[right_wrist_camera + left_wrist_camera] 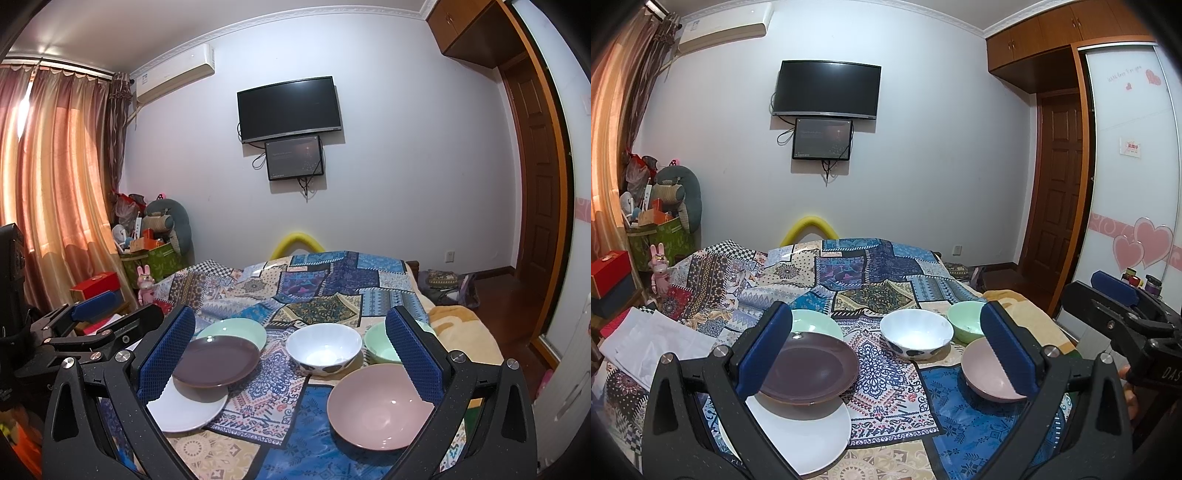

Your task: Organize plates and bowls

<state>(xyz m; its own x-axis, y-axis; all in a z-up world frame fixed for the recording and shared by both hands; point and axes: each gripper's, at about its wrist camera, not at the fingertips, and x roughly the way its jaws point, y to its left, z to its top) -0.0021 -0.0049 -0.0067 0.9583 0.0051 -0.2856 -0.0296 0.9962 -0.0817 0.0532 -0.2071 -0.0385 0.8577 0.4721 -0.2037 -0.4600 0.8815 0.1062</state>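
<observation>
On the patchwork cloth [886, 376], a purple plate [809, 365] rests on a white plate [805, 435], with a pale green plate [816, 321] behind it. To their right stand a white bowl with dark spots [916, 332], a green bowl [966, 319] and a pink bowl [982, 373]. My left gripper [886, 350] is open above the cloth, holding nothing. My right gripper [290, 354] is also open and empty, framing the purple plate [218, 362], white bowl [323, 347] and pink bowl [380, 406]. Each gripper shows at the edge of the other's view.
White folded sheets [657, 343] lie on the cloth's left side. Red boxes [609, 269] and a green bin of clutter [661, 240] stand at the left by the curtain. A sliding wardrobe [1126, 184] and a wooden door [1060, 192] are on the right.
</observation>
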